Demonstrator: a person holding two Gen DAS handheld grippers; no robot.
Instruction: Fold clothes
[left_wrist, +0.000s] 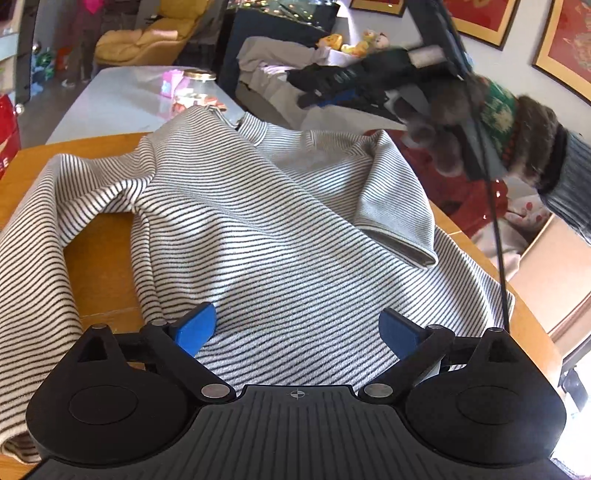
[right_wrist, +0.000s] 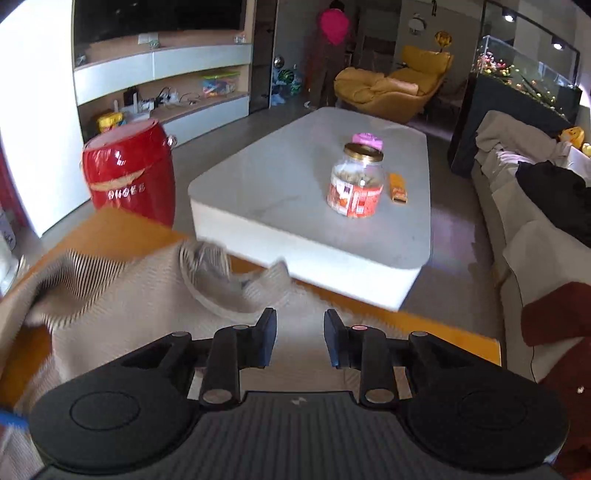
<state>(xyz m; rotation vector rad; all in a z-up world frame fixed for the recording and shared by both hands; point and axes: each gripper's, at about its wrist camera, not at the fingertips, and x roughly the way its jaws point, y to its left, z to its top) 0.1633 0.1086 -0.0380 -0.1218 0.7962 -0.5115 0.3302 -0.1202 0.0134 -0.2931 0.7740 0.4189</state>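
A grey-and-white striped long-sleeved top (left_wrist: 258, 229) lies spread on a wooden table (left_wrist: 99, 258), its right sleeve folded in over the body. My left gripper (left_wrist: 297, 326) is open and empty, low over the hem. In the left wrist view the right gripper (left_wrist: 436, 48) is raised at the upper right in a gloved hand (left_wrist: 498, 129), above the top's shoulder. In the right wrist view the right gripper (right_wrist: 300, 338) is partly open and empty, above the blurred top (right_wrist: 147, 314) near its collar.
A white coffee table (right_wrist: 295, 192) with a jar (right_wrist: 355, 181) stands beyond the wooden table (right_wrist: 424, 325). A red drum stool (right_wrist: 129, 170) is at left. A sofa (right_wrist: 524, 221) with clothes is at right. A person (right_wrist: 332, 48) stands far back.
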